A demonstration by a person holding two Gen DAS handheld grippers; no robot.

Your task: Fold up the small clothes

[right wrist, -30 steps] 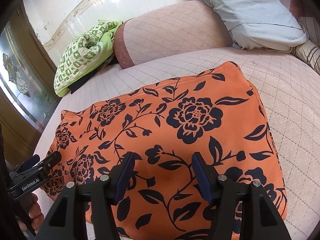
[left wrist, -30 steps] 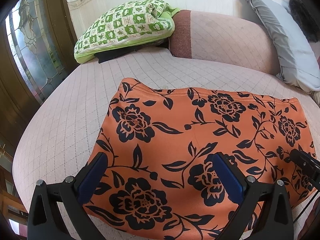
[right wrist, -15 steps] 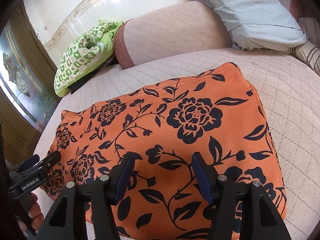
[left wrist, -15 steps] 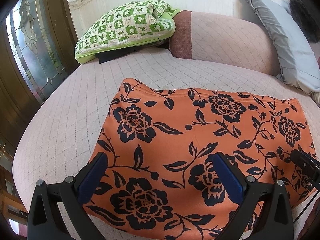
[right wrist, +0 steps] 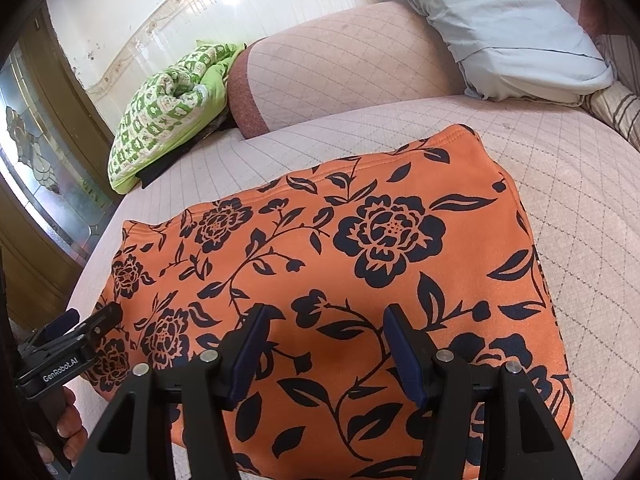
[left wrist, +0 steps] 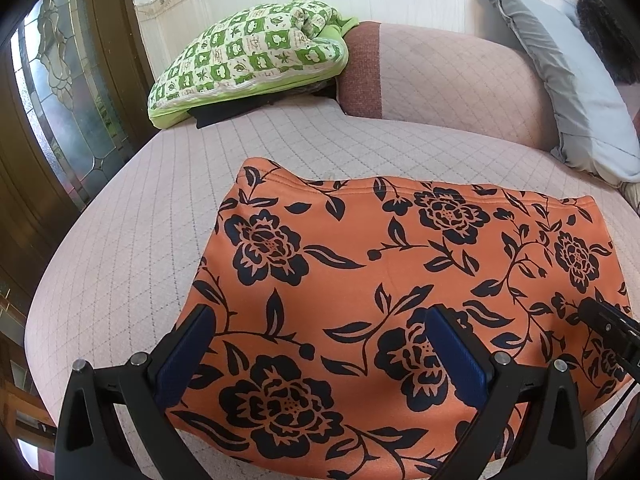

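Pink quilted fabric covers the bed (left wrist: 120, 240), which spreads out ahead of and to both sides of the two grippers. On it, directly under and ahead of both tools, lies the orange garment (left wrist: 360, 272) with a black flower print, spread flat in a rough rectangle with its hemmed edge on the far side. Beyond the garment, a pink bolster (left wrist: 440, 72) runs across the far end of the bed. A grey pillow (left wrist: 568, 88) leans at the bolster's right end, and a green checked quilt (left wrist: 248, 52) is bundled at its left end.

Above the garment's near left part, the left gripper (left wrist: 320, 356) hangs with its blue-padded jaws spread wide and nothing between them. Over the near right part, the right gripper (right wrist: 324, 348) is likewise parted, its pads clear of the cloth. In the right wrist view, a hand (right wrist: 66, 420) holds the left gripper's handle.
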